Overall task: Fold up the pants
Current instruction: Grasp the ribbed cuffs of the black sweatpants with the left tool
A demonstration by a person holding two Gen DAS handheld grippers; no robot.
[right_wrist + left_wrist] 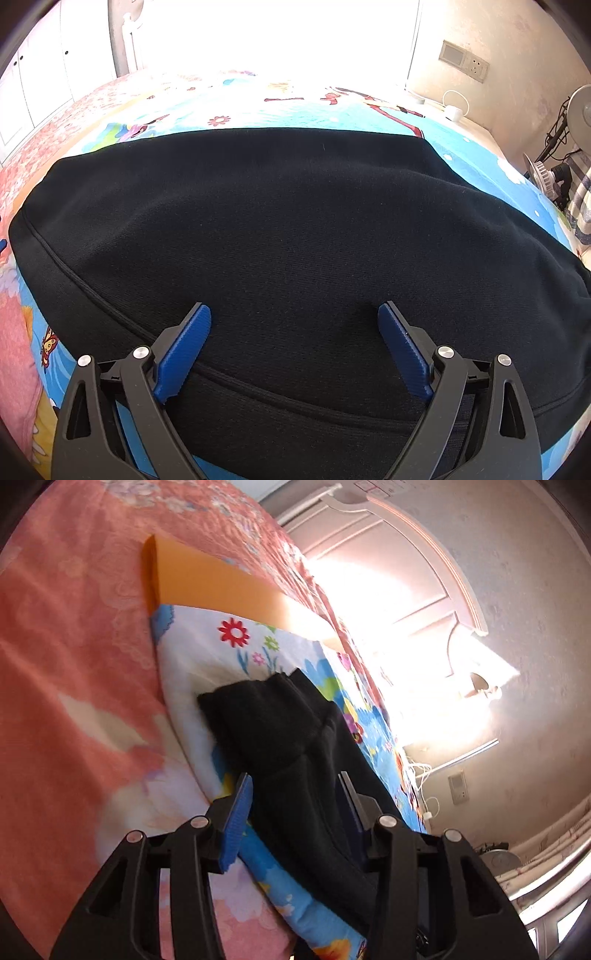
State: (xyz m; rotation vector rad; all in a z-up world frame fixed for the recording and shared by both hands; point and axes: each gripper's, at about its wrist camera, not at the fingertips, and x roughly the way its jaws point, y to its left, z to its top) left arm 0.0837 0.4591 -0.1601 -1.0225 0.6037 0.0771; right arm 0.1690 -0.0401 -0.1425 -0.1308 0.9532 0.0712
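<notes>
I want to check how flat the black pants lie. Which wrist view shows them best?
The right wrist view: the black pants fill the frame, spread smooth on the floral blanket, seams visible. The left wrist view shows only a bunched part of the pants, seen along their length between the left gripper fingers.

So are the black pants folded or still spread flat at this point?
Partly folded: the black pants form a doubled-up bundle on the floral blanket; the right wrist view shows a layered seam edge. How many folds, cannot tell.

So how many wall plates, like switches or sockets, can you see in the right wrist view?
2, side by side on the beige wall at upper right: a grey switch panel and a white power socket right of it. Others may be hidden.
</notes>
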